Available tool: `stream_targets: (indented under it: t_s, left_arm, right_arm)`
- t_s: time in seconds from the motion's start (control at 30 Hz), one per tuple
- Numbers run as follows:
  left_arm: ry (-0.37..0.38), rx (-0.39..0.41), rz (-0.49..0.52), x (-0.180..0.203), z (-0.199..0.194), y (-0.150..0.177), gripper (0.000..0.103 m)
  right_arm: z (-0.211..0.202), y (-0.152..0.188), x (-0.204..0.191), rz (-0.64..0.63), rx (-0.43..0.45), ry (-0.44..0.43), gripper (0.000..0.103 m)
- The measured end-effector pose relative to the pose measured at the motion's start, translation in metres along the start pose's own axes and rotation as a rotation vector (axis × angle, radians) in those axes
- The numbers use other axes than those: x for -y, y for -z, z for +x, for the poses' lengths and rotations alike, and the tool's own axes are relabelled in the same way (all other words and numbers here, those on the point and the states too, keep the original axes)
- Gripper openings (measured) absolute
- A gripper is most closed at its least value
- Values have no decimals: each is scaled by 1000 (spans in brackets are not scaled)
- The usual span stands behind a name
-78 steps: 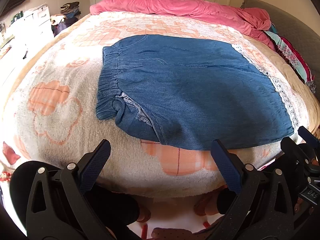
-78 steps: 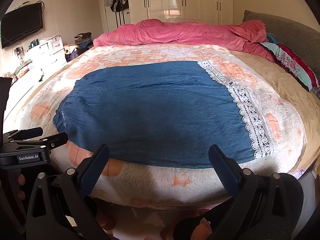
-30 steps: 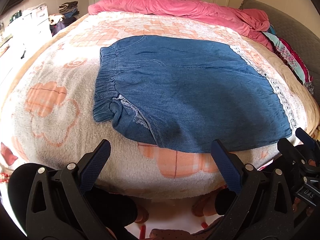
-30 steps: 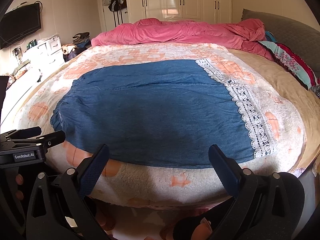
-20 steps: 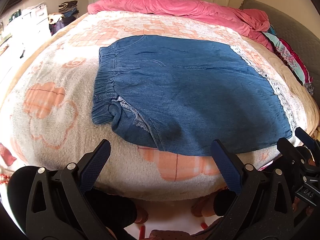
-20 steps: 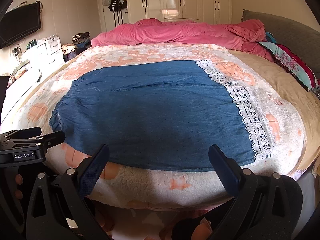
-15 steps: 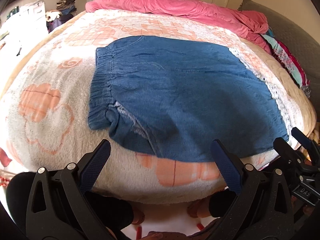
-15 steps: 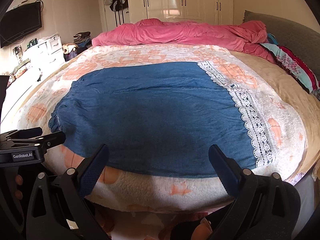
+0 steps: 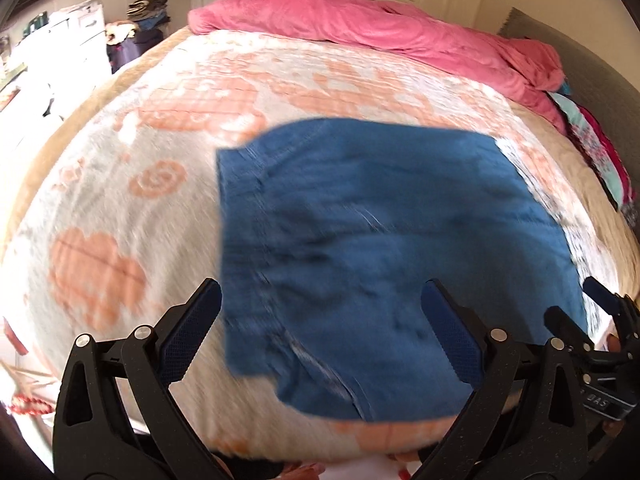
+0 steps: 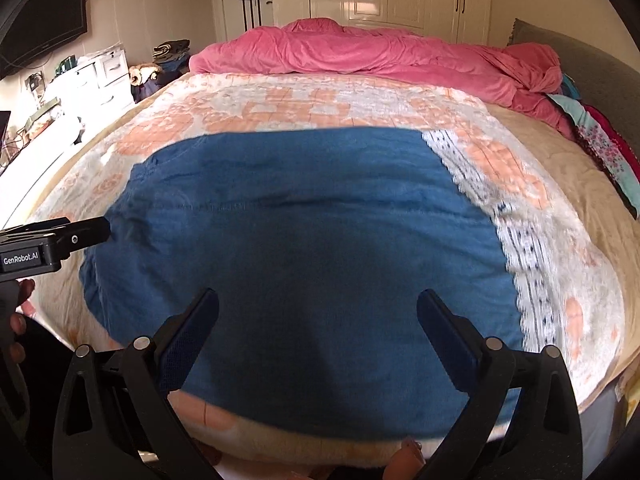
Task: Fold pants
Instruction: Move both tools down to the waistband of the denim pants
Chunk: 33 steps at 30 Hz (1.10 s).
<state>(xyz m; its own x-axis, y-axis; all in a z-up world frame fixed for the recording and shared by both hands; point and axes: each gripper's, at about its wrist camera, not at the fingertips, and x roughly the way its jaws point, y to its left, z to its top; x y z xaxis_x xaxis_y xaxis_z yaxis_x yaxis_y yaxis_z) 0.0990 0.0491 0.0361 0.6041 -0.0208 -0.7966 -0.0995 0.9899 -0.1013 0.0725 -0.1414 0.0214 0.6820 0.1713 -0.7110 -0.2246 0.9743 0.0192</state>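
Note:
Blue denim pants (image 9: 380,240) lie flat on the bed, waistband to the left, lace-trimmed hem to the right. My left gripper (image 9: 320,328) hovers open over their near left part, with nothing between its fingers. In the right wrist view the same pants (image 10: 304,264) fill the middle, their white lace hem (image 10: 524,264) at the right. My right gripper (image 10: 318,328) stands open above the near edge of the denim, holding nothing. Both views are motion-blurred.
A white and orange floral blanket (image 9: 120,208) covers the bed. A pink duvet (image 10: 360,56) is bunched at the far end, a patterned cloth (image 10: 608,152) at the right. White drawers (image 10: 108,76) and a wall TV (image 10: 44,28) stand left. The other gripper (image 10: 56,240) shows at left.
Both grippers have moved forward over the bed, so the pants now lie between and under their fingers. The pants have not shifted on the blanket. Both stay open.

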Motion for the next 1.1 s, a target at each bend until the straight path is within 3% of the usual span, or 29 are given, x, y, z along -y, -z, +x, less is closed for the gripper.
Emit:
stream_targets:
  t_s: [0.13,0.3,0.43,0.57,0.67,0.73,0.83,1.0,1.1]
  left_arm:
    - [-9,6,-44,-19,7,-25,94]
    - [-31,7,-41,-36,23,-52,94]
    - [-65,25,-44,-53,40,-71,94]
    - [-99,-15,-44,-73,64,-81,94]
    - [-51,-32,-70,-84,78,-86,94]
    - [-71,-39,-65,-87,88,-88,94]
    - [-42,-64,-67,-90,102,-91,94]
    - [-26,-74,-52,-91,121,-93,94]
    - [-21,-37,-48,-94,125,-96,94]
  right_arm:
    - [14,-24,-6,-29,17,-1,99]
    - [35,-55,-6,20,-26,-142,99]
    - [49,-77,-12,-12,-29,-137,99]
    - [66,-95,-18,-70,-31,-117,99]
    - [83,-108,-26,-138,-41,-105,99]
    - [98,-117,-33,-199,-56,-77,99]
    - [116,-128,-41,-249,-66,-60,99]
    - [143,-146,-55,-304,-90,-84,99]
    - [154,-154,-66,-352,-90,-92,99]
